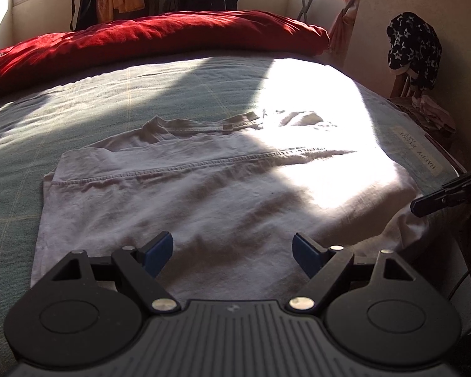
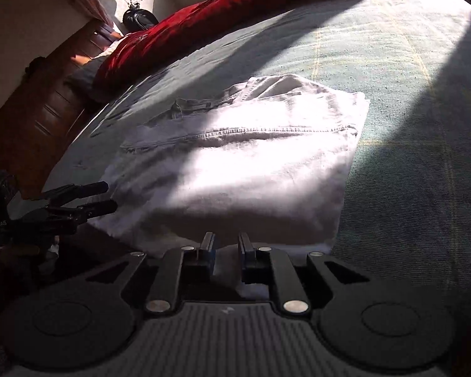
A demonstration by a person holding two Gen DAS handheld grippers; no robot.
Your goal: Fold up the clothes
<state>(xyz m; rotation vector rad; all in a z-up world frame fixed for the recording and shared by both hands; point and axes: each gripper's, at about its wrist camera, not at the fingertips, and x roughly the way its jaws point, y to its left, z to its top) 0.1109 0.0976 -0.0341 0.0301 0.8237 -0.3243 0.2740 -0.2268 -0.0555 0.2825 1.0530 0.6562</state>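
One garment in play: a single pair of pale, whitish trousers [image 1: 204, 188], folded over on itself, lying flat on the grey-green bedspread [image 1: 78, 100] near the bed's near edge; a stitched seam runs across the upper layer and the waistband end with a belt loop shows at the far side. A broad patch of sunlight falls across the trousers and the spread. Two grippers counted. Left gripper [image 1: 232, 253]: jaws stand wide apart over the near part of the trousers, two blue pads [image 1: 158, 253] visible, nothing between them, no cloth pinched. Right gripper [image 2: 226, 245]: jaws drawn nearly together with a narrow gap left, sitting at the near folded edge of the trousers; pale cloth shows just behind and below the fingers, but whether any is clamped between them cannot be told. In the left wrist view the right gripper's tip enters at the right edge, beside the trousers' right side; in the right wrist view the left gripper appears at the left, its two fingers spread, at the trousers' left edge. Also on the bed: one red duvet [image 1: 160, 37] bunched along the far side. Beside the bed: one dark star-print cloth [image 1: 414, 47] draped over a chair, and one wooden dresser [image 2: 37, 110].
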